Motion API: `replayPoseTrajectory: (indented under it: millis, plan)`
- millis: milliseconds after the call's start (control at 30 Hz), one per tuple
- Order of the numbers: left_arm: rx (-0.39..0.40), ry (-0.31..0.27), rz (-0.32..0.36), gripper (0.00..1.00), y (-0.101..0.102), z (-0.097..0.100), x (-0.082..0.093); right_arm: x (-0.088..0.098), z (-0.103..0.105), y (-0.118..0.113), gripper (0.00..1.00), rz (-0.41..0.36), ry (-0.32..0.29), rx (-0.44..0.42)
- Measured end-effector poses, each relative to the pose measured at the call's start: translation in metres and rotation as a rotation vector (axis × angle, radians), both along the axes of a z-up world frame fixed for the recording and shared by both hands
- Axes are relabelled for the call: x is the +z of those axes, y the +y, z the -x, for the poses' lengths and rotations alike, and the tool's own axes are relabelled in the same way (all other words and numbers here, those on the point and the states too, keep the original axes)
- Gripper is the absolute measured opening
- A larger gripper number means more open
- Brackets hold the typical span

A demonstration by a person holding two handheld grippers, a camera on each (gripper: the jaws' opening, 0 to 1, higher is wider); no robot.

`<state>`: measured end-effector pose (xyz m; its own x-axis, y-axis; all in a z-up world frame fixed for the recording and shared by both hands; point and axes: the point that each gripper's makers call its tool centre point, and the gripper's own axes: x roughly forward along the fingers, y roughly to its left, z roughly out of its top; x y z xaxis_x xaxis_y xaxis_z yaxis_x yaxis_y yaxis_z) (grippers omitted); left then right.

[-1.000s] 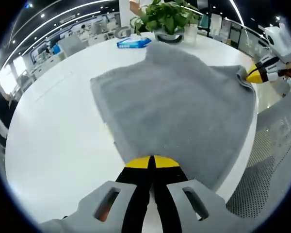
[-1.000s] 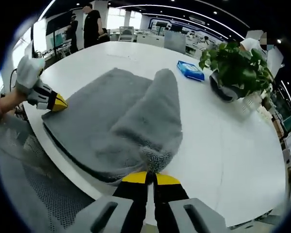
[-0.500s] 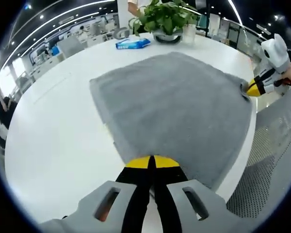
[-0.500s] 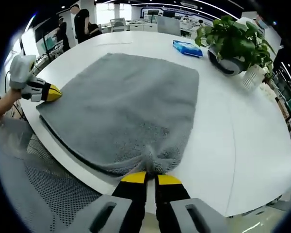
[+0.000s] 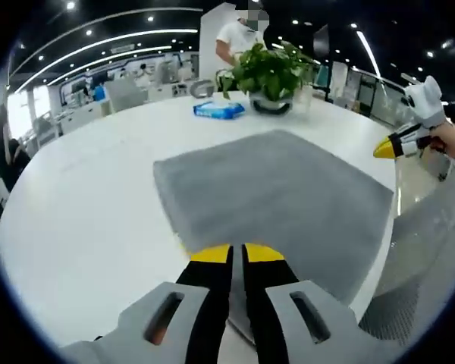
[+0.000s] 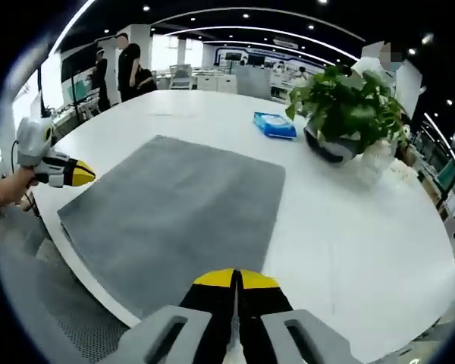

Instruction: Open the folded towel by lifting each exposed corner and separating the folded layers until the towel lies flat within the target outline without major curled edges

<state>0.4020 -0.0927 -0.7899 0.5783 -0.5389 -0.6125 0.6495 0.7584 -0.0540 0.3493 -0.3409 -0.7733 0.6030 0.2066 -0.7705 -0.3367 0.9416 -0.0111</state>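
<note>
A grey towel [image 5: 277, 193] lies spread flat on the white round table [image 5: 83, 197], with one edge along the table's near rim. My left gripper [image 5: 237, 254] hovers just short of the towel's near corner, jaws together with nothing between them. In the right gripper view the towel [image 6: 174, 216] looks smooth, and my right gripper [image 6: 235, 277] is shut and empty above its near corner. The right gripper [image 5: 387, 148] is raised off the towel's right corner in the left gripper view. The left gripper [image 6: 80, 173] is held by a hand beside the towel's left corner.
A potted plant [image 6: 341, 114] and a blue packet [image 6: 274, 126] stand on the table beyond the towel. A grey mesh chair [image 5: 428, 250] sits against the table's near rim. People stand in the office behind [image 6: 125, 64].
Both grippers have let go of the towel corners and lifted back from them. The raised fold has dropped, and the towel now lies flat.
</note>
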Motion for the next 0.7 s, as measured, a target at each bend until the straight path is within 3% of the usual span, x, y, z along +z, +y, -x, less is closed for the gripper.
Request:
replayPoseTrajectory:
  millis: [67, 167, 233, 267, 333, 400, 533, 600, 700]
  plan:
    - [-0.027, 0.005, -0.061, 0.03, -0.003, 0.002, -0.013, -0.019, -0.01, 0.007, 0.0, 0.03, 0.033, 0.044]
    - [-0.058, -0.003, -0.106, 0.03, -0.004, 0.007, -0.024, -0.032, -0.02, 0.027, 0.0, 0.053, 0.034, 0.116]
    - [-0.098, -0.077, -0.1, 0.03, -0.006, 0.003, -0.021, -0.042, -0.02, 0.036, 0.0, 0.062, 0.062, 0.15]
    - [-0.09, -0.053, -0.095, 0.03, -0.004, 0.004, -0.022, -0.049, -0.018, 0.038, 0.0, 0.088, 0.091, 0.178]
    - [-0.078, -0.031, -0.094, 0.02, 0.002, 0.005, -0.022, -0.045, -0.026, 0.038, 0.0, 0.149, 0.047, 0.25]
    - [-0.068, -0.017, -0.104, 0.01, 0.009, 0.004, -0.022, -0.046, -0.026, 0.042, 0.0, 0.11, 0.07, 0.205]
    - [-0.055, 0.01, -0.136, 0.01, 0.022, 0.007, -0.022, -0.046, -0.029, 0.055, 0.0, 0.129, 0.095, 0.261]
    - [-0.05, 0.029, -0.188, 0.01, 0.032, 0.01, -0.023, -0.047, -0.032, 0.065, 0.0, 0.189, 0.091, 0.314]
    - [-0.036, 0.052, -0.213, 0.01, 0.042, 0.011, -0.024, -0.047, -0.034, 0.077, 0.0, 0.24, 0.071, 0.345]
